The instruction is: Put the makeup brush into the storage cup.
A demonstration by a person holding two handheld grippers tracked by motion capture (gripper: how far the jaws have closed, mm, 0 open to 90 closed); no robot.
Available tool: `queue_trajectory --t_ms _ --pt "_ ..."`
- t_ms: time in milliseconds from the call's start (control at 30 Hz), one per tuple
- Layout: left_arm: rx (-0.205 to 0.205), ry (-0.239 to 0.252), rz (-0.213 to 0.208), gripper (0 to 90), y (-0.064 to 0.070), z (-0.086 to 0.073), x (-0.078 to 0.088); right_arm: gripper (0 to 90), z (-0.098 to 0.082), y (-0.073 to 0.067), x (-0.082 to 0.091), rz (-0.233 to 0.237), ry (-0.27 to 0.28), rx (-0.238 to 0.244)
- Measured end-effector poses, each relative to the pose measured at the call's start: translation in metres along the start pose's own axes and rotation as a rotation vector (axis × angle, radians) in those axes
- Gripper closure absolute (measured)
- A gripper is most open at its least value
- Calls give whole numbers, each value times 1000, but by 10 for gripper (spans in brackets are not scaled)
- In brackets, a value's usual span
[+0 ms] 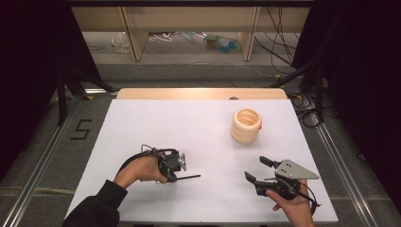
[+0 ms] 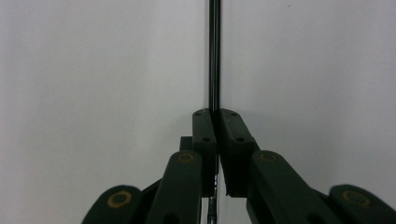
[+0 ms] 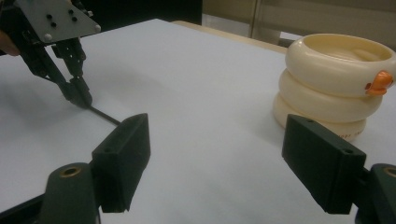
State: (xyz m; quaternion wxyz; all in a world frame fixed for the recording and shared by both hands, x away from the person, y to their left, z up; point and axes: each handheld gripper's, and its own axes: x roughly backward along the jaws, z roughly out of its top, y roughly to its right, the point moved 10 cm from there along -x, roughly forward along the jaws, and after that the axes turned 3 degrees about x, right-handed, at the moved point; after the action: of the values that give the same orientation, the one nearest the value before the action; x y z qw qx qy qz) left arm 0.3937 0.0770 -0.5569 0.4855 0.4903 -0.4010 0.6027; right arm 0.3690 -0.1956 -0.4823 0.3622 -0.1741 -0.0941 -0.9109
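At a white table [image 1: 142,123], a person's left gripper [image 1: 173,178] clamps the near end of a thin black rod [image 1: 188,177], its two black jaws drawn tight together around it. In the left gripper view the rod [image 2: 214,51] runs straight up from between the pads [image 2: 204,128] and is cut off by the top edge, so its far end cannot be seen there; what kind of rod it is stays hard to make out. The rod lies low over the white surface at the front left of the table, pointing toward the right gripper [image 1: 258,170], whose jaws stand wide apart with nothing between them. In the right gripper view the near jaw [image 3: 122,158] hides the rod's tip. A cream, ring-stacked holder [image 1: 246,126] with a small orange knob [image 3: 379,83] stands well apart, toward the far right; its inside is mostly hidden.
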Motion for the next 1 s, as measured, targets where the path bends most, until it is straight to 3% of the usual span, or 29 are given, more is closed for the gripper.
queue_trajectory --t_ms 133,233,300,333,400,533,867,1000 --pt "14 17 -6 854 -1 0 0 247 4 -1 -3 3 44 19" --pt "16 25 -12 854 0 2 0 247 2 -4 -1 10 10 15" --pt "19 35 -9 854 1 5 2 247 5 -4 -3 2 28 39" --pt "16 35 -9 854 3 6 4 247 4 -8 -2 12 12 31" --pt "12 61 -9 854 6 13 8 247 7 -11 -4 18 26 64" --pt "-8 66 -12 854 14 21 12 246 9 -22 -8 29 17 113" --pt "-60 103 -19 853 28 43 19 225 17 -57 -25 70 1 336" --pt "-77 109 -25 853 32 50 19 223 19 -70 -33 84 -5 405"
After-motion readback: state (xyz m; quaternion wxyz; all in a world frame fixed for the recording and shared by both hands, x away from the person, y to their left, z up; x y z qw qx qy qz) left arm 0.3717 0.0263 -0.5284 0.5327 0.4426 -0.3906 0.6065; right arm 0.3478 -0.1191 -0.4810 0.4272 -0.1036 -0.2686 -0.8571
